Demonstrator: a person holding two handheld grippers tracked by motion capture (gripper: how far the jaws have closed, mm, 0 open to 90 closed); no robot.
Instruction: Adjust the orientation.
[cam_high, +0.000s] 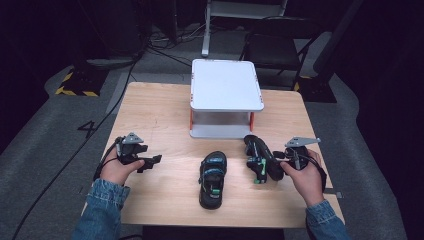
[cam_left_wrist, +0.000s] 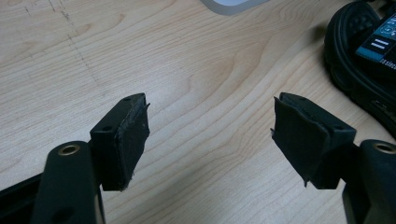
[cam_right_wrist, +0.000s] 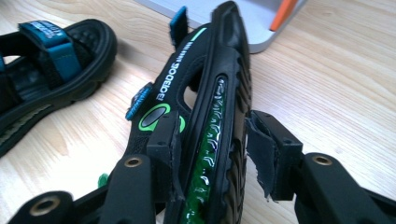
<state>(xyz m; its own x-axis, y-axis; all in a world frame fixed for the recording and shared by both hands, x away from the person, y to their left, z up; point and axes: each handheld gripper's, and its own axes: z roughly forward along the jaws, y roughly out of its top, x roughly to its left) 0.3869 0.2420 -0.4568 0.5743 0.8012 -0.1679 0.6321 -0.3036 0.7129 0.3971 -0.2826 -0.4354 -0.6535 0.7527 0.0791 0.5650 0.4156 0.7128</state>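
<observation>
On a pale wooden surface (cam_high: 160, 112), the right claw (cam_right_wrist: 212, 154) straddles the heel end of a black sandal (cam_right_wrist: 219, 107) tipped on its edge at about four o'clock; one pad lies against the strap side, the other stands just off the tread, so the sandal sits between jaws part-way open. Its mate, the second sandal (cam_high: 213, 179), lies flat near six o'clock. The left claw (cam_left_wrist: 210, 135), at eight o'clock, gapes wide and empty. A white stand (cam_high: 226, 85) sits at twelve o'clock.
</observation>
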